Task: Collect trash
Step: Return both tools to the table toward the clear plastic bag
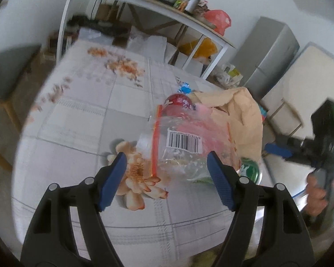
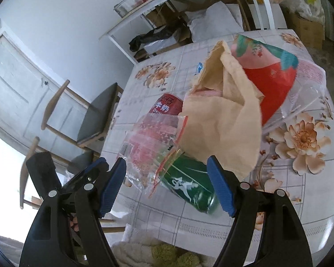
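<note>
Trash lies heaped on a flowered tablecloth (image 1: 82, 122). A clear plastic bag (image 1: 182, 146) with a barcode and an orange strip covers a red can (image 1: 180, 102); a green can (image 1: 249, 171) lies to its right under a tan paper bag (image 1: 240, 115). My left gripper (image 1: 167, 173) is open just short of the clear bag. In the right wrist view my right gripper (image 2: 167, 178) is open over the green can (image 2: 189, 184) and the clear bag (image 2: 149, 146). The tan paper bag (image 2: 225, 122), the red can (image 2: 167, 106) and a red printed bag (image 2: 269, 82) lie beyond.
A white shelf table (image 1: 144, 2) with tins and jars stands behind the table. Chairs (image 2: 93, 115) stand at the table's side. A grey cabinet (image 1: 269, 51) is at the back right. The other gripper, held in a hand (image 1: 318, 193), shows at the right edge.
</note>
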A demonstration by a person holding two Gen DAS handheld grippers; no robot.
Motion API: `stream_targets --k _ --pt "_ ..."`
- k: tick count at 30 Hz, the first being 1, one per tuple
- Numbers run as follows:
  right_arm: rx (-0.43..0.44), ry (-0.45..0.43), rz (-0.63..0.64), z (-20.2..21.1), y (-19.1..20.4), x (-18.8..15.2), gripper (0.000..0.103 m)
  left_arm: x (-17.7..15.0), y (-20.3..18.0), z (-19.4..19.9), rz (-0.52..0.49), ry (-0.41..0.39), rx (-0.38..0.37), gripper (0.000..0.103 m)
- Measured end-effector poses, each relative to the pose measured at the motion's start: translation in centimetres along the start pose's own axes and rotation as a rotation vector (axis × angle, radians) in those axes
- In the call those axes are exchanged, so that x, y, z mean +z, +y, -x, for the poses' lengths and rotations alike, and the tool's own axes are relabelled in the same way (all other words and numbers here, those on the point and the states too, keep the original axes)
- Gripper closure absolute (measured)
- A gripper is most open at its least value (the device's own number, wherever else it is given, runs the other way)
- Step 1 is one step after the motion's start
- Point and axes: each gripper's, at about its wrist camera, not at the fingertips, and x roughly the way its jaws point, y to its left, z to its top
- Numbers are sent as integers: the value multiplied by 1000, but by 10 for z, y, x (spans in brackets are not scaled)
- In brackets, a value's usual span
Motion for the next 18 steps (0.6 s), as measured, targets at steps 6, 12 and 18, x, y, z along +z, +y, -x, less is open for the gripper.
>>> stream_targets --k 6,12,18 --pt "-83 -19 60 -23 10 9 36 8 31 -25 178 65 -137 36" --pt "-114 2 98 -43 16 6 47 9 40 -40 266 126 -188 36" --pt "-113 22 103 -51 17 5 54 10 36 -38 282 120 -260 41"
